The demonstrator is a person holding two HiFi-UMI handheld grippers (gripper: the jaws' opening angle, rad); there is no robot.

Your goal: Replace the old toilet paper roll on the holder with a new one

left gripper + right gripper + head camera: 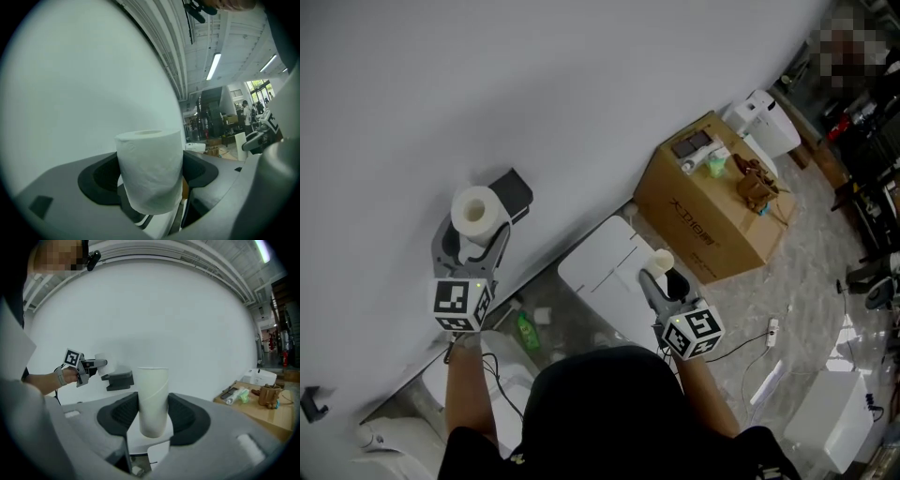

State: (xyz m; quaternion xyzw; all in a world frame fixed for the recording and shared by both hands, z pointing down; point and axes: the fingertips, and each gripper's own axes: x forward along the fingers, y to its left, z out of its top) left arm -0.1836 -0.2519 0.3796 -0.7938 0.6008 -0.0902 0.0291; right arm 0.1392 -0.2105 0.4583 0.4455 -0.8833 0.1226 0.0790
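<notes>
My left gripper is shut on a full white toilet paper roll, held upright close to the grey wall and just left of the dark holder. In the left gripper view the roll fills the space between both black pads. My right gripper is shut on an empty pale cardboard tube, upright, over the white toilet tank lid. The right gripper view shows the tube pinched between the pads, with the left gripper and the holder beyond at the left.
A cardboard box with small items on top stands against the wall at the right, a white appliance behind it. A green bottle lies on the floor left of the toilet. Cables and a power strip run along the floor at the right.
</notes>
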